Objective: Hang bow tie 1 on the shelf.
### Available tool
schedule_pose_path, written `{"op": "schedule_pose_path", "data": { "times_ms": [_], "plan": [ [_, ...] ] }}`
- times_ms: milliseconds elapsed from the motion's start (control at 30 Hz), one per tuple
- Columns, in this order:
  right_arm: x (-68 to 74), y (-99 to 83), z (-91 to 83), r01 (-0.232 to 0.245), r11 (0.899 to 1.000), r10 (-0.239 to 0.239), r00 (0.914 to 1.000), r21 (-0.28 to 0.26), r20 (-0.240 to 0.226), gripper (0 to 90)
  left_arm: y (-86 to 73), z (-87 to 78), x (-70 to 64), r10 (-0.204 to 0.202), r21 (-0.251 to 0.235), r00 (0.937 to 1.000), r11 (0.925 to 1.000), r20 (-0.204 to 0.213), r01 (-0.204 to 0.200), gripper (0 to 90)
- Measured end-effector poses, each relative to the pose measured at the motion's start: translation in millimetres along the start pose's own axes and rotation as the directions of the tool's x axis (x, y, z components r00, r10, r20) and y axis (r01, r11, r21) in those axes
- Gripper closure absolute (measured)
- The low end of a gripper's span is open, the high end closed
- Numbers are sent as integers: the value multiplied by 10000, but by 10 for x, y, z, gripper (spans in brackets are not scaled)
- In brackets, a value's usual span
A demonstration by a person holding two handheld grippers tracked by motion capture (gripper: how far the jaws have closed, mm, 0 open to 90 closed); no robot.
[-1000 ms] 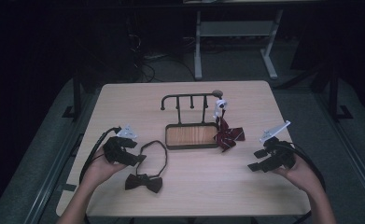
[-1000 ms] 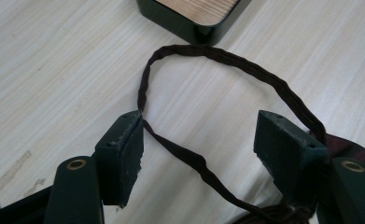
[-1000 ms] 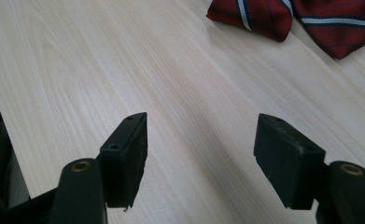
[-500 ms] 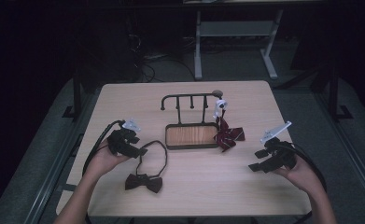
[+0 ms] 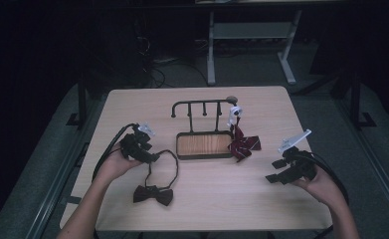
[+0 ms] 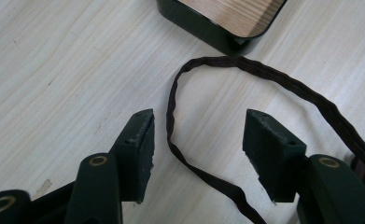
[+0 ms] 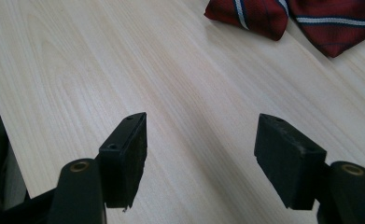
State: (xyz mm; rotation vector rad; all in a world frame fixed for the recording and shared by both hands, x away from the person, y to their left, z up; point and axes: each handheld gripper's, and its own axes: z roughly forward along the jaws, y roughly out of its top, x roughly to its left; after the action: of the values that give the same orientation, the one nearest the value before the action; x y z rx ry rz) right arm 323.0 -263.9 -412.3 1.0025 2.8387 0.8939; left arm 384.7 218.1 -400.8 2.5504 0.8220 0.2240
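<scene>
- High view: a pale wooden worktop (image 5: 202, 204) is seen under dim light, with the surroundings dark and hard to make out. A dark bow tie (image 5: 153, 194) lies near the near left part, its long axis running left to right, and its thin strap (image 5: 168, 158) loops away toward the far side. The left tongs (image 5: 149, 155) are held just beside that loop, pointing right. A black stand with a wood-inlaid base (image 5: 204, 145) and a rail of pegs (image 5: 202, 104) sits at the middle. A red striped bow tie (image 5: 243, 144) rests against the base's right end, below a small white clip (image 5: 235, 113). The right tongs (image 5: 276, 172) are held near the right edge, well apart from the stand; their jaw gap cannot be judged here.
- Left gripper view: the jaws of the left tongs (image 6: 199, 135) stand apart, with the strap (image 6: 180, 116) lying on the worktop between them, touching neither. The strap is cut off at the lower right; only a corner of the stand's base (image 6: 217, 23) is visible.
- Right gripper view: the jaws of the right tongs (image 7: 201, 140) are spread over bare worktop. The red striped bow tie (image 7: 292, 18) is cropped by the top edge.
</scene>
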Motion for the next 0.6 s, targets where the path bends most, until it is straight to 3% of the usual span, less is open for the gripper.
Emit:
{"op": "schedule_pose_path", "data": {
  "times_ms": [600],
  "plan": [
    [6, -3, -23, 35, 10000, -35, 10000, -92, 1, 344, 3, 266, 206, -546, 933, 9982, 9943, 252, 520, 580]
  ]
}}
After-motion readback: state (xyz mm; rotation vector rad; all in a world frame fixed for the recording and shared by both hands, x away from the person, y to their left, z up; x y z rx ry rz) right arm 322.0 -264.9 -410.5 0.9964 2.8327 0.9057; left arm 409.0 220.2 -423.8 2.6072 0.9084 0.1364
